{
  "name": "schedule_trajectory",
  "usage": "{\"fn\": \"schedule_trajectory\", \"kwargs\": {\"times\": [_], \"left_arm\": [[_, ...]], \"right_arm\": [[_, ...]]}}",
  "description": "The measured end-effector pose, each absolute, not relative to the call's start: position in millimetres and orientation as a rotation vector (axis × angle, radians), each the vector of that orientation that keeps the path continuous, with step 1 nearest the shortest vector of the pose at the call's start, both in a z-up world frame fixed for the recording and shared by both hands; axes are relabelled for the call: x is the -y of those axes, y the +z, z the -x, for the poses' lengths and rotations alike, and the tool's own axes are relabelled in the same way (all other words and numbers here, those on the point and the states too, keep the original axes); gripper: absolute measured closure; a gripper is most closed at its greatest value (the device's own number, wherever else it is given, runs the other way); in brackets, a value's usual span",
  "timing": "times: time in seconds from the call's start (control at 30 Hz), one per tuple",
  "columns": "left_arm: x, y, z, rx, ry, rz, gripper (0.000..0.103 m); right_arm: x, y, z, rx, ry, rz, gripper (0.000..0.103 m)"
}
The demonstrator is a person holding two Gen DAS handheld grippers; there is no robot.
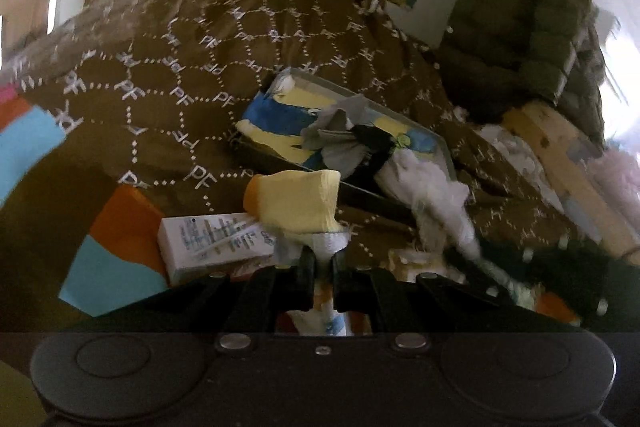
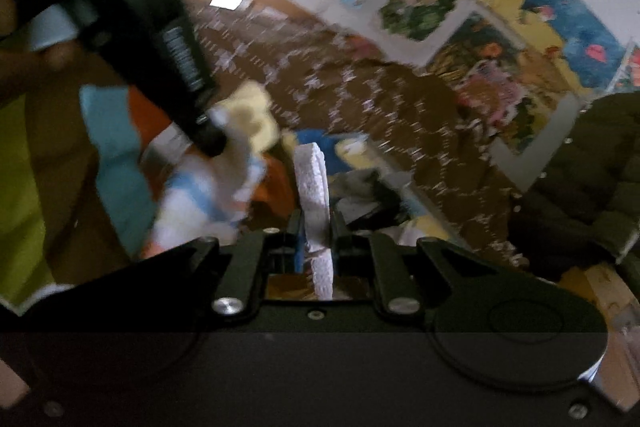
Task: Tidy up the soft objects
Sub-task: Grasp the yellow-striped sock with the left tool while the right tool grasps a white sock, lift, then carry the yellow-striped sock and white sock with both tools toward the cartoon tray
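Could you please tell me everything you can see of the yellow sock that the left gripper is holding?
The yellow sock is a soft knit, pale yellow with an orange toe at its left end and a white cuff. The left gripper is shut on that cuff. The sock stands up ahead of the fingers, in front of a white box and the brown patterned bedcover.

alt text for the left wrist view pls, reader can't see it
The left gripper is shut on a yellow sock with an orange toe, above a brown patterned blanket. Behind it a tray holds crumpled socks, a white box lies to the left, and an olive puffer jacket sits far right.
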State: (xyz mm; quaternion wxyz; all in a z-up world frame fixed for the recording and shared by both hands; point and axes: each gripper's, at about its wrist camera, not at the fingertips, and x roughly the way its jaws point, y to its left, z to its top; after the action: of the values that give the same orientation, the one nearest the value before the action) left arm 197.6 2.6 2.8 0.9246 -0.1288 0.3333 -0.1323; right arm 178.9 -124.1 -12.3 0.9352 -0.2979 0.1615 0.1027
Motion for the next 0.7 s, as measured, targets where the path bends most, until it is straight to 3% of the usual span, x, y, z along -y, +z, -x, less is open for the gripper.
{"fn": "schedule_trajectory", "kwargs": {"times": [0.7], "left_arm": [[79,134,-167,-0.478,-0.291,-0.04,0.096]], "right_arm": [[218,50,-168,-0.036,0.056,0.272,0.096]]}}
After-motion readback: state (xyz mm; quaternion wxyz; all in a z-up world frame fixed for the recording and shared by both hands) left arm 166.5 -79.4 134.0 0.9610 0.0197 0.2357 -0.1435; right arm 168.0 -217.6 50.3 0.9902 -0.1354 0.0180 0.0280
